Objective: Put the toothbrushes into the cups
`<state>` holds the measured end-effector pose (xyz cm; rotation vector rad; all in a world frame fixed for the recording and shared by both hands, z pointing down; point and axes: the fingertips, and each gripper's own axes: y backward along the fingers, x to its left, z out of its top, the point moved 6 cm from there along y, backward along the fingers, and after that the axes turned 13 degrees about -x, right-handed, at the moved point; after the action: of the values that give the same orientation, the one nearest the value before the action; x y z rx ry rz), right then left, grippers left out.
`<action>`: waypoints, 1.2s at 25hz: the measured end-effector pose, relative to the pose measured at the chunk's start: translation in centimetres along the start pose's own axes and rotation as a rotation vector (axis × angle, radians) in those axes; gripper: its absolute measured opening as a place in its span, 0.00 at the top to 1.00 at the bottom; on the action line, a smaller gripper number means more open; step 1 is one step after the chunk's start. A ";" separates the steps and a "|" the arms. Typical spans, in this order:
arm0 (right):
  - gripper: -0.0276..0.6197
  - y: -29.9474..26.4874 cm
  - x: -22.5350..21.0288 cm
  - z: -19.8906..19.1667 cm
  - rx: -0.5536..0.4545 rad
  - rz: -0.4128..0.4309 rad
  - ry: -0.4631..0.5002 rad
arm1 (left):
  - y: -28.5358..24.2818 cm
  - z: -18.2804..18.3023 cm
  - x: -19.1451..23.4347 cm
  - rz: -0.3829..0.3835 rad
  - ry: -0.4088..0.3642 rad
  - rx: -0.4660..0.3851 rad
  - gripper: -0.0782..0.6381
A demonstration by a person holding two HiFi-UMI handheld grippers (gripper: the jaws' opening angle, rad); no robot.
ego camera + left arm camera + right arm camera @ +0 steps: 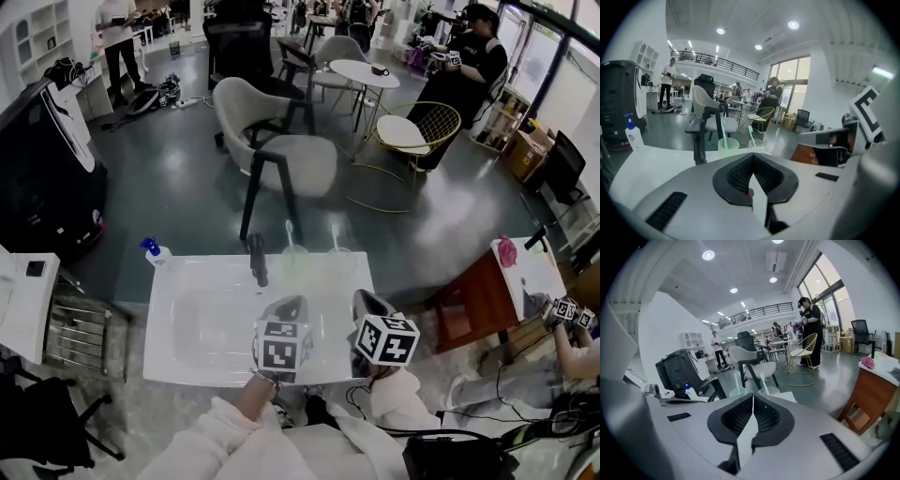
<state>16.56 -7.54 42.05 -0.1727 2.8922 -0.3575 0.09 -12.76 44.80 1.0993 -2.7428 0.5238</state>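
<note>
Open white counter point(323, 281) stretched from the left gripper point(286, 305) and right gripper point(367, 298), close together at the near edge, to the far edge. There a black faucet point(257, 260), a green cup point(293, 261) and a clear cup point(339, 259) stood in a row, a toothbrush point(290, 232) rising from each cup. A soap bottle point(155, 251) held the far left corner; the sunken basin point(211, 323) gave room on the left.

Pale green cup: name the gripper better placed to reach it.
Left, probably. In the head view the left gripper sits almost straight behind the pale green translucent cup, while the right gripper is off to the side, nearer the clear plastic cup. Both are shut and empty.
</note>
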 end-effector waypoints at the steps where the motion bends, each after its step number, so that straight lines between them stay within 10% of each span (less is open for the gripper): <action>1: 0.91 0.6 0.2 -0.5 0.006 -0.009 -0.005 | 0.3 -0.5 -0.2 -0.010 0.017 0.001 0.89; 30: 0.92 4.8 -2.5 -1.7 0.057 0.073 -0.075 | 1.6 -0.7 -6.4 0.058 -0.011 -0.040 0.89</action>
<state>18.18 -2.12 42.96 -0.0689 2.8026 -0.4104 3.64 -7.32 43.34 1.0187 -2.7891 0.4694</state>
